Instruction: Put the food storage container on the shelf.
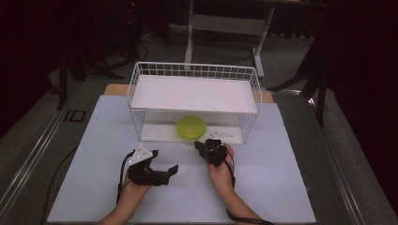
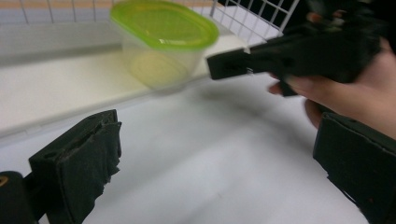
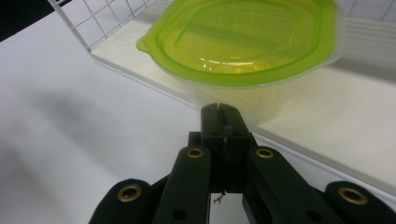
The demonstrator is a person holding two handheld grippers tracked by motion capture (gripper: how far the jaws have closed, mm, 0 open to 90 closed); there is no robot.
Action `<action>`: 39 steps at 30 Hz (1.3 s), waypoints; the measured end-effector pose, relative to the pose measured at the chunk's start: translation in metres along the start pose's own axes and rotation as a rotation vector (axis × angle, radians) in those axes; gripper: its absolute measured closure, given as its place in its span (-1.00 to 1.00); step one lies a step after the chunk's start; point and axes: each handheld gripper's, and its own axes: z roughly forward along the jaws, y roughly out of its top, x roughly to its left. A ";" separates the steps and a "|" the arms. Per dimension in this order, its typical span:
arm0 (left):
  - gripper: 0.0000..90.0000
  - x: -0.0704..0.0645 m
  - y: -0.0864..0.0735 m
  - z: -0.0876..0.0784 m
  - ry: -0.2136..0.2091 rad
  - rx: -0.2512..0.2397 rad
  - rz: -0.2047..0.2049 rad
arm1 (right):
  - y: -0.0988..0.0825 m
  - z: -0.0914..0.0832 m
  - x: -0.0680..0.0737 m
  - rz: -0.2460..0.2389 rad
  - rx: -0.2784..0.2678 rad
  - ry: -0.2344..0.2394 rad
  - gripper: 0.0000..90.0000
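Note:
A clear tub with a lime-green lid (image 1: 190, 126) stands on the lower white board of a white wire rack (image 1: 135, 89), near its open front. My right gripper (image 1: 199, 145) is shut with nothing in it, its tips just short of the tub's front wall (image 3: 243, 42). In the right gripper view the closed jaws (image 3: 223, 114) point at the tub's base. My left gripper (image 1: 164, 161) lies lower left on the table, open and empty, turned toward the right hand. Between its wide jaws (image 2: 219, 163) I see bare table, with the tub (image 2: 163, 42) and the right gripper (image 2: 243, 63) beyond.
A white board (image 1: 195, 93) covers the rack's top. The rack stands at the back of a pale table sheet (image 1: 272, 183). A cable (image 1: 56, 178) runs off the left edge. Desk legs (image 1: 189, 33) and dark stands rise behind the table.

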 end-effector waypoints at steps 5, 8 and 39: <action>-0.96 -0.006 -0.008 -0.010 0.055 -0.031 0.057 | 0.000 0.011 0.000 0.018 0.009 -0.002 1.00; -0.96 -0.001 -0.009 -0.008 0.093 -0.024 0.066 | 0.003 0.018 -0.002 0.038 0.009 0.005 1.00; -0.96 0.004 -0.010 -0.009 0.035 -0.061 0.084 | 0.005 0.030 0.001 0.060 -0.025 -0.006 0.40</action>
